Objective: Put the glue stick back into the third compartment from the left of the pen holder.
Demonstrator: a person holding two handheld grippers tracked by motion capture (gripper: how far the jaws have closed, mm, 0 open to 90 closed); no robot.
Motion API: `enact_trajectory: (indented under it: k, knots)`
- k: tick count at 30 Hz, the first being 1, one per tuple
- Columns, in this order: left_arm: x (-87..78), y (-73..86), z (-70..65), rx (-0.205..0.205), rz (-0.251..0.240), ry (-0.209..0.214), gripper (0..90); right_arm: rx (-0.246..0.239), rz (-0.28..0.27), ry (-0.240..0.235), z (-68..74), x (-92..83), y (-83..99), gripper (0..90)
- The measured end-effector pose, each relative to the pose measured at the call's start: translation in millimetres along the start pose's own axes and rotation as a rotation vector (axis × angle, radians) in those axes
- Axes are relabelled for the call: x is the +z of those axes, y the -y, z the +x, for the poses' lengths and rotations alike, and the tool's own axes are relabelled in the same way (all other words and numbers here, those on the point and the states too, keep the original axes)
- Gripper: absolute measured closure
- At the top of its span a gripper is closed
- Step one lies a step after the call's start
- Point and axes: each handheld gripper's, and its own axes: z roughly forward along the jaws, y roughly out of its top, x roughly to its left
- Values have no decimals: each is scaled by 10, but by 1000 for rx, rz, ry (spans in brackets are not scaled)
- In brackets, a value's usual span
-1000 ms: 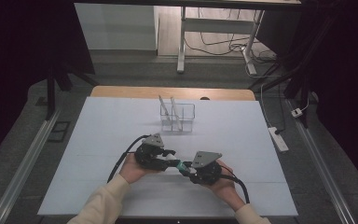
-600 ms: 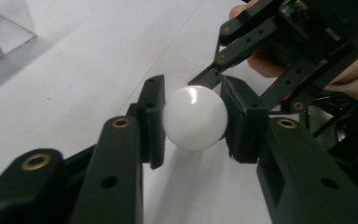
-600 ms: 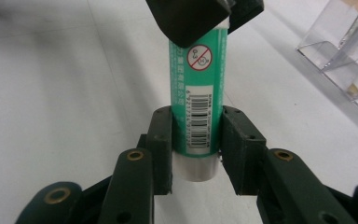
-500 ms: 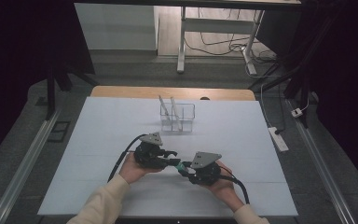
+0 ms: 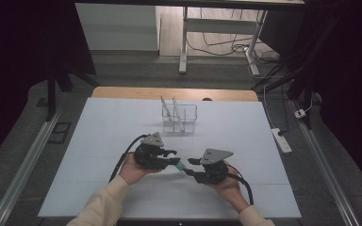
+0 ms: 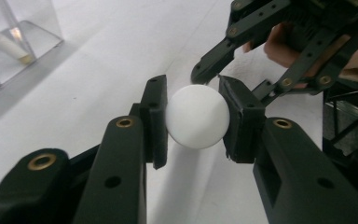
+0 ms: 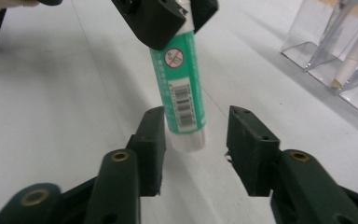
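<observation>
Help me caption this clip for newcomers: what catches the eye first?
Near the table's front edge, the left gripper clamps the white round end of a green tube, while the right gripper, jaws just opened, stands apart around its other end. Farther back stands a clear holder with white sticks.

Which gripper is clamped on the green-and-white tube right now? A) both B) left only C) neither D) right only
B. The left gripper has its fingers pressed on the tube at its white round end; the right gripper stands open around the other end, with gaps on both sides.
</observation>
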Motion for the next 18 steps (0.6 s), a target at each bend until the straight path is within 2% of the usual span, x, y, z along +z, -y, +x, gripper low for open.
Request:
enact_trajectory:
  k: [9,18]
  knots:
    - [-81,10,44,-11,-15,-1,646,53,-6,46,-116,-134,78,471]
    - [-142,21,74,-17,-23,-3,646,93,-18,137,-241,-444,264,461]
